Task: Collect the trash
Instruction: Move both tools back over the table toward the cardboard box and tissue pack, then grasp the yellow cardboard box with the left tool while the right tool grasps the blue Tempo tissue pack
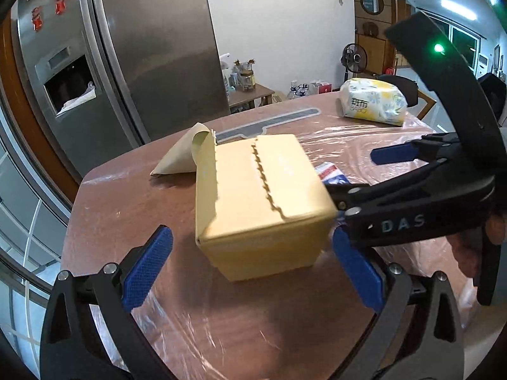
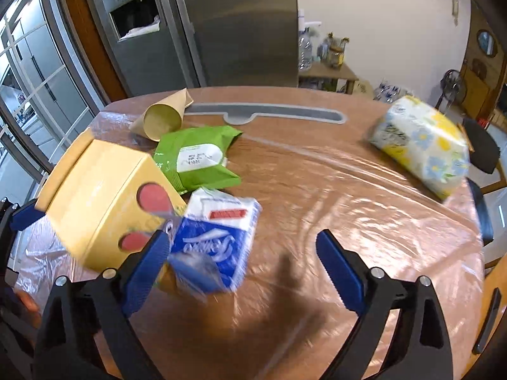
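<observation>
A tan cardboard box [image 1: 263, 209] with a torn-open strip stands on the plastic-covered table [image 1: 221, 316]. My left gripper [image 1: 250, 234] is open, its fingers either side of the box; the left pad stands clear and the right pad is close to the box's corner. In the right wrist view the same box [image 2: 98, 209] shows two red round holes. Beside it lies a blurred blue and white packet [image 2: 215, 237], just inside the left finger of my open right gripper [image 2: 242, 240], unpressed. A green wipes pack [image 2: 196, 158] and a brown paper cone [image 2: 161, 120] lie behind.
A flowered tissue pack [image 2: 421, 145] lies at the table's far right. A steel fridge [image 2: 221, 25] stands behind the table, dark chairs [image 2: 481, 148] at its right edge. My right gripper [image 1: 358, 171] reaches in beside the box in the left wrist view.
</observation>
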A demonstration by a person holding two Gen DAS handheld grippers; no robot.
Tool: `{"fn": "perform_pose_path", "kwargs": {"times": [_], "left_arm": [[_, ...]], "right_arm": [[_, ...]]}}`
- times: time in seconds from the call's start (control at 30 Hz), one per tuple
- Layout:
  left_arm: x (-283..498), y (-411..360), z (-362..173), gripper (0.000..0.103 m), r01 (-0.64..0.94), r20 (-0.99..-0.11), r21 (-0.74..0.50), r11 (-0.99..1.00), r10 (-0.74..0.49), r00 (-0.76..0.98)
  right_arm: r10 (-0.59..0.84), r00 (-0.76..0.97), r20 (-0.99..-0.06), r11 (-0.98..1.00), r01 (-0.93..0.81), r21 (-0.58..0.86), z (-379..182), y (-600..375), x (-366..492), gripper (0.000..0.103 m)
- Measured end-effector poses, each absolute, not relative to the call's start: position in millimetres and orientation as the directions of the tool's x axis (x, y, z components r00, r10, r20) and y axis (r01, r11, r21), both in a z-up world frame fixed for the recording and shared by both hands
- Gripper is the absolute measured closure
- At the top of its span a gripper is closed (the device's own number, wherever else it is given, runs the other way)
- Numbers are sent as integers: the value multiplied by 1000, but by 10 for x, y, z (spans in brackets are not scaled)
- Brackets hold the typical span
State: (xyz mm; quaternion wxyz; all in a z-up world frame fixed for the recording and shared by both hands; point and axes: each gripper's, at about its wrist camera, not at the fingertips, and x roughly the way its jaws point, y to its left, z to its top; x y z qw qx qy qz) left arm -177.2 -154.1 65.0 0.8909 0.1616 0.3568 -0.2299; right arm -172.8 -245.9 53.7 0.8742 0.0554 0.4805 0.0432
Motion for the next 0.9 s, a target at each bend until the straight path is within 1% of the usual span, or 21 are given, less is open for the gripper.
{"fn": "perform_pose_path", "kwargs": {"times": [0.2,0.43,0.57,0.73,0.77,0.8,0.87,0.9], "left_arm": [[-1609,-1457,607,2,509,-719,138,850,-268,642],[-1526,-1396,553,2,510,-729,157,846,-249,638],[-1464,-1359,517,2,507,-737,145,850,-249,628],[-1406,-1379,482,2,511,-745,140,848,-250,619],[-1395,-1388,475,3,513,-746,143,846,-248,618],[-1390,-1398,473,4,516,-747,144,844,-249,616],[-1376,-1413,470,11,521,-753,139,842,-252,608],[-1362,-1419,468,13,524,-758,131,842,-256,600]], "right_arm": [[159,509,-846,986,-34,165,483,-2358,-1556,12],[177,491,-853,980,-9,198,421,-2378,-1554,14],[160,482,-862,983,-2,182,373,-2373,-1545,21],[131,492,-861,989,-3,149,357,-2356,-1550,25],[124,494,-860,990,-8,138,359,-2352,-1555,29],[113,496,-861,992,-13,122,360,-2347,-1554,35],[101,497,-862,995,-28,101,359,-2334,-1549,42],[108,497,-861,994,-35,105,359,-2332,-1554,42]]}}
